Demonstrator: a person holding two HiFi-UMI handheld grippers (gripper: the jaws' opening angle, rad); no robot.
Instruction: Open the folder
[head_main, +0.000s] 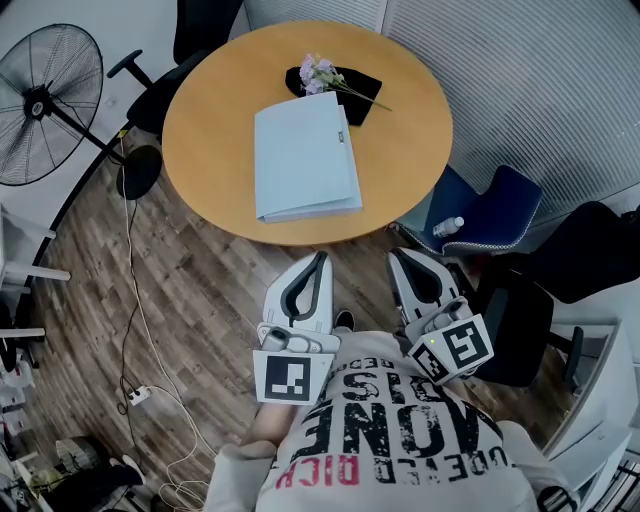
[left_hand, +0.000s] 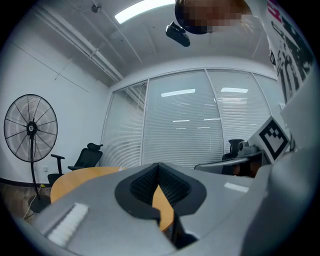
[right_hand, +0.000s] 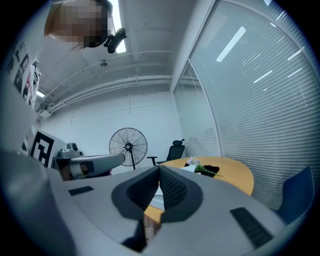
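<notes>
The pale blue folder (head_main: 305, 155) lies closed on the round wooden table (head_main: 210, 120), its near edge close to the table's near rim. Just beyond its far end, a sprig of purple flowers (head_main: 322, 72) rests on a black cloth (head_main: 368, 88). The left gripper (head_main: 320, 258) and right gripper (head_main: 397, 255) sit short of the table (close against the person's shirt), each with its jaws pressed together and nothing between them.

Folder (head_main: 305, 157) on table (head_main: 210, 120), flowers (head_main: 325, 74) behind it; fan (head_main: 48, 105) left of table; bottle (head_main: 449, 227) on chair (head_main: 505, 210) right.
</notes>
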